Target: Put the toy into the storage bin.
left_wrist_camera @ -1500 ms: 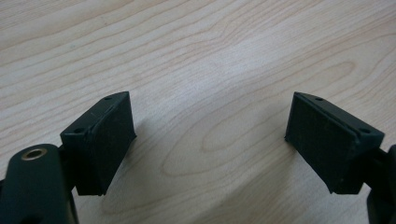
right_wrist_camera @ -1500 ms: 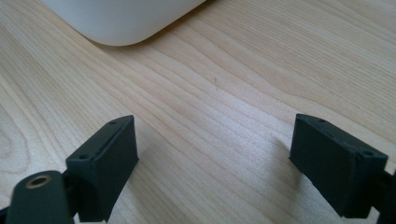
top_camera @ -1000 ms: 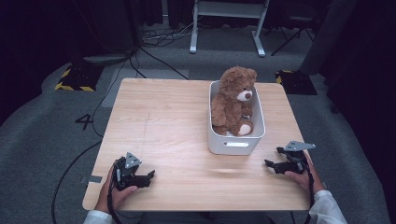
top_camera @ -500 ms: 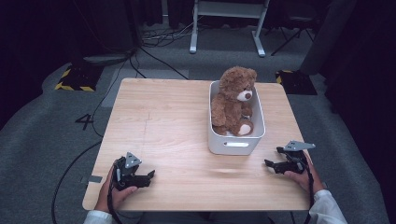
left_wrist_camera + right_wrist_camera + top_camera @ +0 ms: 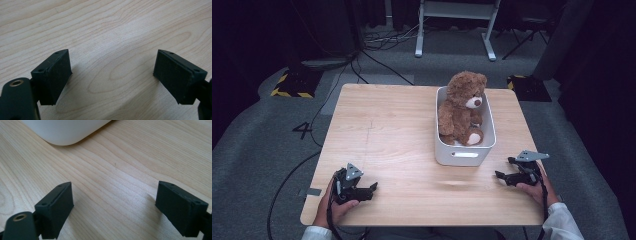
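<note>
Nothing has moved: both hand-held grippers, left (image 5: 373,188) and right (image 5: 498,175), still rest wide open and empty beside the white plastic bin (image 5: 464,155) holding the brown plush teddy bear (image 5: 462,107), untouched.

High view overhead; gripper views close, sharing table (image 5: 402,130).

Partly hidden: teddy bear (image 5: 462,107), white bin (image 5: 65,131)

Bear's lower body behind bin wall; bin cropped by top edge in right gripper view.

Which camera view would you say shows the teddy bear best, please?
The high view: the teddy bear sits whole and upright in the white bin. The right gripper view catches just a corner of the bin; the left gripper view looks at bare table.
</note>
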